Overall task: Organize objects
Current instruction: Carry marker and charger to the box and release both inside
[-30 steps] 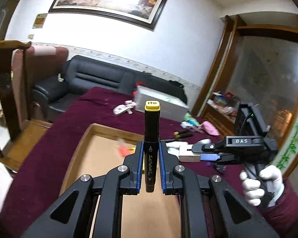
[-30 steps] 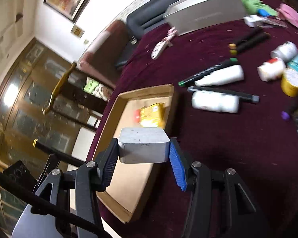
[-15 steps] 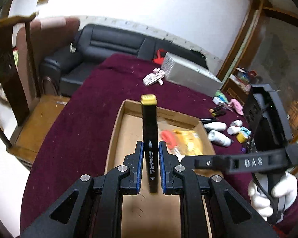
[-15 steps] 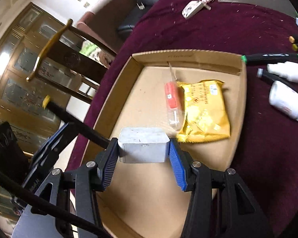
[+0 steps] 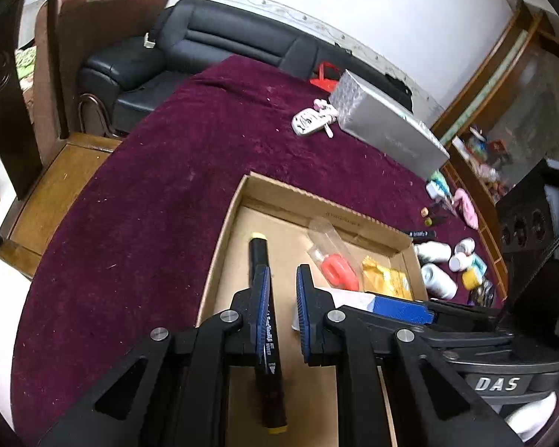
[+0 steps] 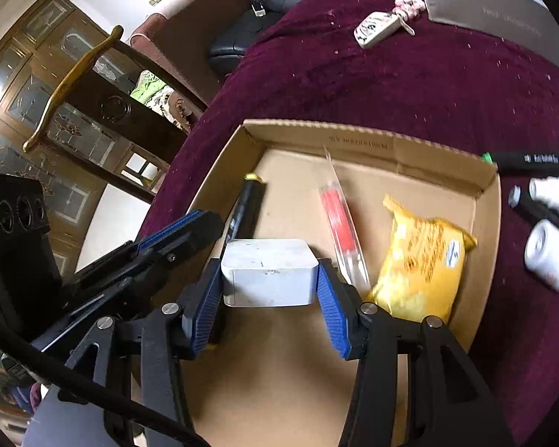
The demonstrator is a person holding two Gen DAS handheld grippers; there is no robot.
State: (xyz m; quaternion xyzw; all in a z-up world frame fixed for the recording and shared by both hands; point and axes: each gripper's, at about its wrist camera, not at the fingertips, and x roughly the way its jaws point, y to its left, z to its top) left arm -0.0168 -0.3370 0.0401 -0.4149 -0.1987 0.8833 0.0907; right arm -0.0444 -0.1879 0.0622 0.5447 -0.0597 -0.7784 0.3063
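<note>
A shallow cardboard box (image 5: 220, 246) (image 6: 220, 171) lies on the maroon table. A black marker with yellow caps (image 5: 259, 257) (image 6: 248, 205) lies flat on the box floor along its left side. My left gripper (image 5: 281, 298) is open over it, the marker beside the left finger, loose. My right gripper (image 6: 270, 294) is shut on a white rectangular box (image 6: 268, 275), held low inside the cardboard box, next to the left gripper. A red item in a clear wrapper (image 6: 341, 219) (image 5: 335, 264) and a yellow snack packet (image 6: 425, 257) (image 5: 387, 279) lie in the box too.
To the right of the box lie white bottles (image 5: 438, 279) (image 6: 551, 260), black markers (image 6: 533, 158) and small jars. A silver carton (image 5: 384, 126) and a white key fob (image 5: 309, 123) sit at the far side. A black sofa and wooden chair stand beyond the table edge.
My left gripper tilted down into the box, opened and let go of the marker, which now lies flat. My right gripper moved lower into the box with the white box.
</note>
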